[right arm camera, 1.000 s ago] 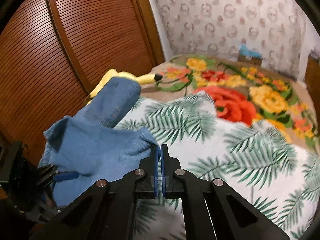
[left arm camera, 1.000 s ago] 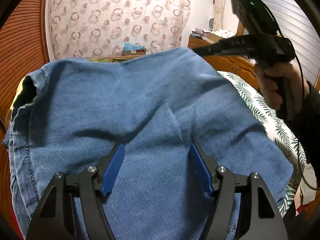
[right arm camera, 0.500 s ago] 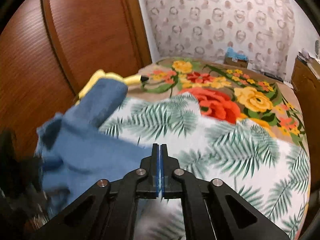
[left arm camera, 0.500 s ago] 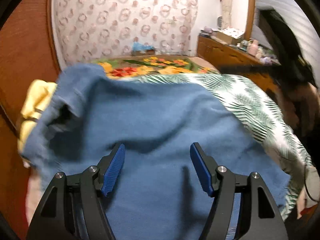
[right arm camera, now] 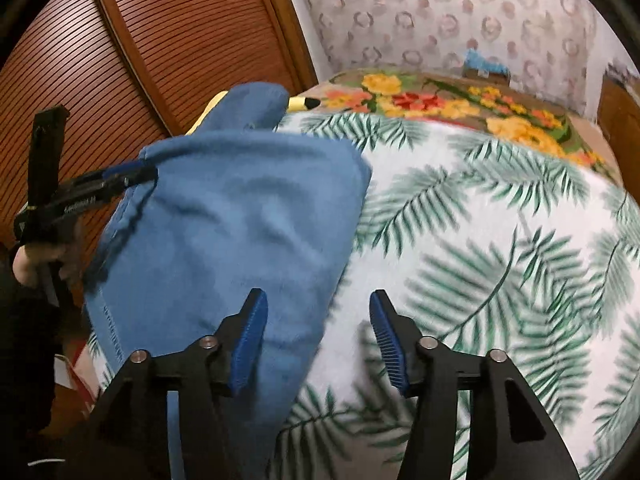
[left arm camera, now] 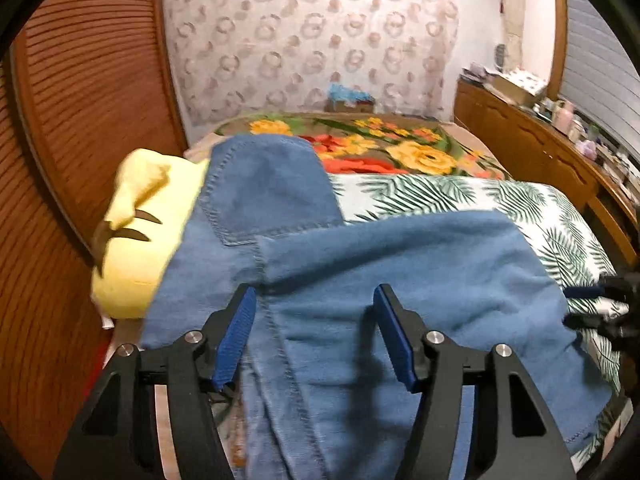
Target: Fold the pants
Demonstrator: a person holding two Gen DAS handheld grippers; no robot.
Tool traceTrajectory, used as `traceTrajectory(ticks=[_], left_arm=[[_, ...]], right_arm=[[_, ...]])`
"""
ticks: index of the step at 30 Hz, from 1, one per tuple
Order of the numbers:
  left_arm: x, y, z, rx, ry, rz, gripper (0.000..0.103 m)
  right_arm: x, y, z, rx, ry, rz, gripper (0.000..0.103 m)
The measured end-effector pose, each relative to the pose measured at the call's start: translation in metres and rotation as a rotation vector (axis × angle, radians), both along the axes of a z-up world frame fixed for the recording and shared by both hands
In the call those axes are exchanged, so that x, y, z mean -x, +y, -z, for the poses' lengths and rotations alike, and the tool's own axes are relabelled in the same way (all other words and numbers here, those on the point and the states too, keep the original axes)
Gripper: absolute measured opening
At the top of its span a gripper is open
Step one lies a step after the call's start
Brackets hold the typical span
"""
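The blue denim pants (left arm camera: 360, 288) lie folded on the bed's left side, one end resting on a yellow plush (left arm camera: 148, 224). In the right wrist view the pants (right arm camera: 232, 232) form a thick folded bundle. My left gripper (left arm camera: 314, 334) is open, its jaws spread just above the fabric, holding nothing. My right gripper (right arm camera: 316, 338) is open and empty over the pants' right edge and the sheet. The left gripper also shows in the right wrist view (right arm camera: 116, 178) at the bundle's left edge. The right gripper's tip shows in the left wrist view (left arm camera: 596, 304) at the far right.
The bed has a white palm-leaf sheet (right arm camera: 500, 240) and a floral blanket (left arm camera: 384, 148) further back. A wooden slatted wardrobe (left arm camera: 80, 120) stands close on the left. A wooden dresser (left arm camera: 540, 148) with clutter runs along the right. A patterned curtain (left arm camera: 320, 40) covers the back wall.
The lifted denim has dropped onto the bed as a fold. My right gripper, shut a second ago, has opened and let go. Both grippers have drawn back toward the near edge.
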State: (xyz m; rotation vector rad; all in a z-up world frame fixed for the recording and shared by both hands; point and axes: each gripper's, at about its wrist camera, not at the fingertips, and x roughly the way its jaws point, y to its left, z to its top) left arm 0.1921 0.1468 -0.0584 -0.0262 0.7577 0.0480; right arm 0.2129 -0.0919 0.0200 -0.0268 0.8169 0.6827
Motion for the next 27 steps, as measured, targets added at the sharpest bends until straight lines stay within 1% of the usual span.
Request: traceTrajectory(ticks=[2, 5, 7, 11, 15, 16, 17, 18, 20, 23, 25, 27], left_arm=[[0.003, 0.007, 0.000, 0.005, 0.001, -0.014, 0.063], [0.004, 0.012, 0.004, 0.005, 0.013, -0.028, 0.063], [0.007, 0.011, 0.005, 0.018, 0.013, -0.026, 0.063], [0.013, 0.006, 0.004, 0.019, 0.003, -0.017, 0.063], [0.019, 0.000, -0.001, 0.007, -0.016, -0.014, 0.063], [0.020, -0.001, -0.003, 0.011, -0.024, -0.015, 0.063], [0.022, -0.002, -0.006, 0.014, -0.032, -0.016, 0.063], [0.023, -0.003, -0.007, 0.019, -0.039, -0.013, 0.063], [0.025, -0.008, -0.012, 0.021, -0.051, -0.004, 0.063], [0.023, -0.019, -0.018, 0.015, -0.069, 0.013, 0.063], [0.021, -0.027, -0.022, 0.023, -0.078, 0.035, 0.063], [0.017, -0.039, -0.027, 0.023, -0.086, 0.060, 0.063]], right_arm=[[0.005, 0.001, 0.006, -0.004, 0.018, 0.001, 0.060], [-0.001, 0.005, 0.012, -0.006, 0.040, 0.019, 0.062], [-0.007, 0.007, 0.016, -0.032, 0.067, 0.017, 0.062], [-0.022, 0.019, 0.020, -0.092, 0.117, -0.020, 0.062], [-0.035, 0.030, 0.025, -0.116, 0.122, -0.050, 0.061], [-0.037, 0.033, 0.026, -0.117, 0.124, -0.057, 0.055], [-0.037, 0.033, 0.026, -0.114, 0.113, -0.058, 0.030], [-0.037, 0.032, 0.025, -0.116, 0.100, -0.065, 0.012], [-0.035, 0.024, 0.019, -0.150, 0.078, -0.072, 0.009], [-0.024, 0.003, -0.005, -0.196, -0.011, -0.053, 0.008], [-0.014, -0.015, -0.023, -0.194, -0.071, -0.020, 0.007], [-0.012, -0.040, -0.036, -0.190, -0.103, 0.025, 0.007]])
